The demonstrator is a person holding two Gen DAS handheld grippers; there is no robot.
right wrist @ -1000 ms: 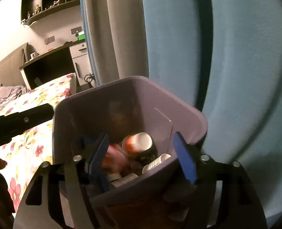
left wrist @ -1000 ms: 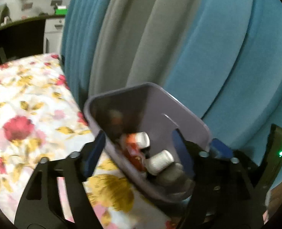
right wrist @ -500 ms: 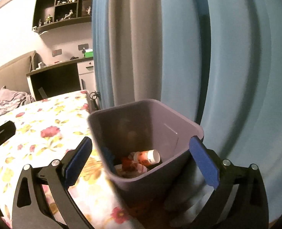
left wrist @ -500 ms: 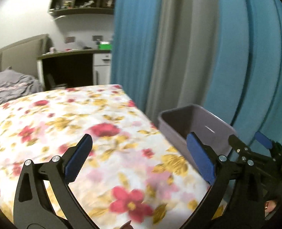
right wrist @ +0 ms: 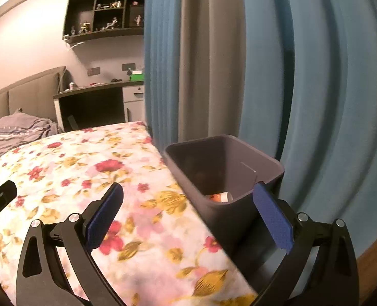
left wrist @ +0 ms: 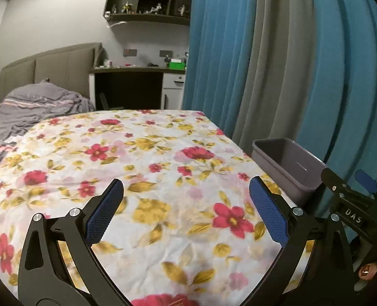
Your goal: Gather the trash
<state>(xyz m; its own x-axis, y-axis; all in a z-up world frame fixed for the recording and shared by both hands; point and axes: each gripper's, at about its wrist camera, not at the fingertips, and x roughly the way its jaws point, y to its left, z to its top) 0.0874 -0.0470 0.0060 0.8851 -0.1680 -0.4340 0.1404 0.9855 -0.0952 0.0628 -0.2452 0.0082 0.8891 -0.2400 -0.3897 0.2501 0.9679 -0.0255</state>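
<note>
A grey-purple trash bin (right wrist: 242,204) stands on the floor against the bed's right edge, by the curtain. A white and orange bottle (right wrist: 220,197) shows inside it. The bin also shows in the left wrist view (left wrist: 290,170), at the right. My left gripper (left wrist: 185,214) is open and empty above the floral bedsheet (left wrist: 142,168). My right gripper (right wrist: 188,216) is open and empty, above the bed's edge with its right finger in front of the bin. The right gripper's body (left wrist: 351,211) shows at the far right of the left wrist view.
Blue and grey curtains (left wrist: 277,58) hang along the right. A crumpled grey blanket (left wrist: 27,109) lies at the bed's far left. A desk (left wrist: 129,86) and a wall shelf (left wrist: 150,0) stand beyond the bed. Wooden floor (right wrist: 374,247) shows at the right.
Both grippers have pulled back and up from the bin, with their jaws opened wider. The left one has swung left over the bed. The bin now sits lower and farther off.
</note>
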